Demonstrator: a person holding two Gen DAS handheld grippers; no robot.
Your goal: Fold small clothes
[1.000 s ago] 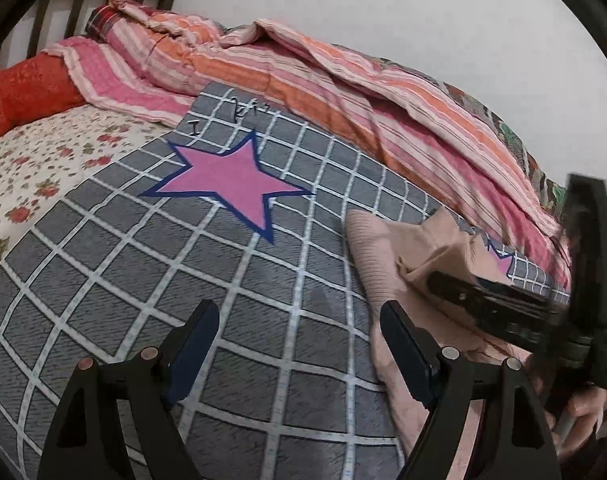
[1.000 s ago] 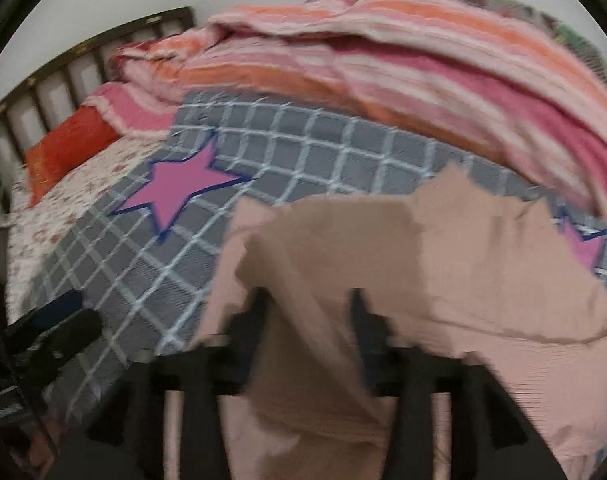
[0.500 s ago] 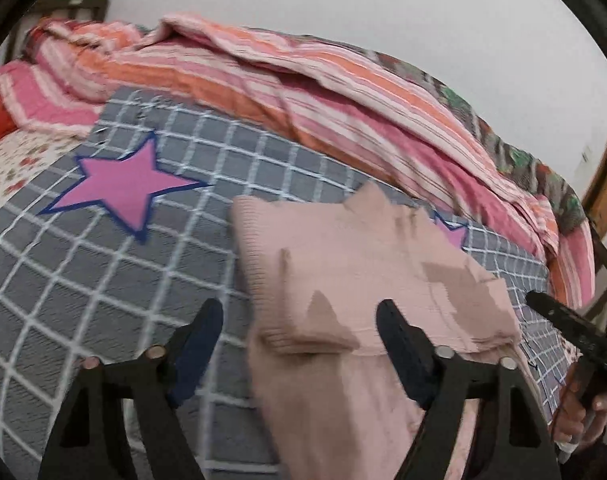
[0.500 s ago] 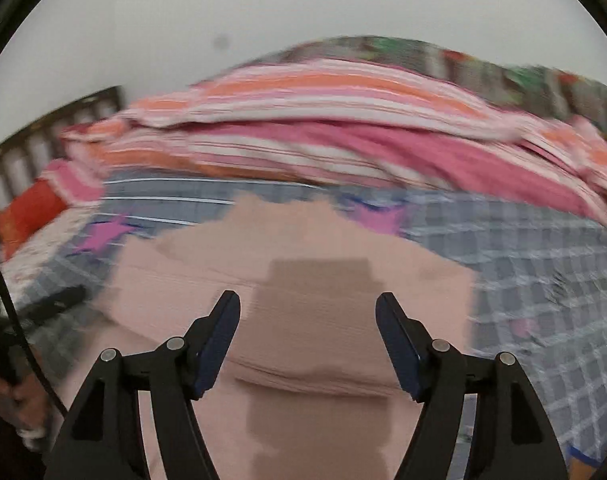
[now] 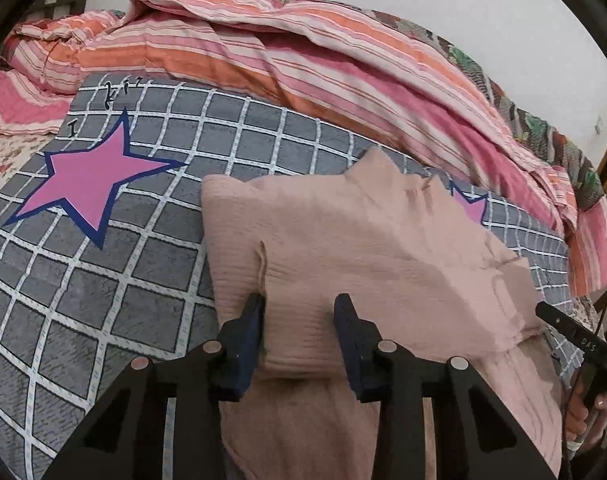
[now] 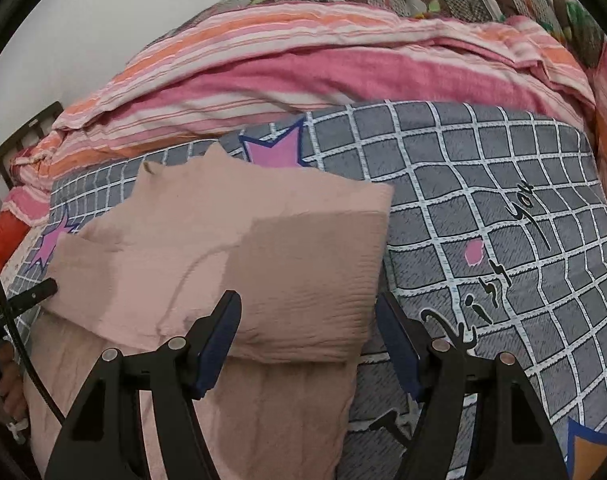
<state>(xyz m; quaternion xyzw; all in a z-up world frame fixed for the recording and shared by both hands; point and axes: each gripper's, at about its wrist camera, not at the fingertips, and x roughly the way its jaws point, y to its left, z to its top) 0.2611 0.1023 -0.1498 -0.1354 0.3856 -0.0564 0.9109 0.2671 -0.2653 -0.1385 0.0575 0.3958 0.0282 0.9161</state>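
Observation:
A pale pink knit garment lies folded on the grey checked blanket; its upper layer is doubled over the lower part. My left gripper has its jaws narrowed around the folded edge at the garment's left side. In the right wrist view the garment fills the middle. My right gripper is open, its jaws straddling the folded edge at the garment's right side. The other gripper's tip shows at the right edge of the left wrist view.
A striped pink and orange quilt is heaped along the far side of the bed. Pink stars are printed on the blanket. A dark headboard stands at the left. Black lettering marks the blanket to the right.
Both grippers came down onto the garment's folded edge. The left jaws narrowed from wide open onto the cloth. The right gripper let go of the cloth and opened.

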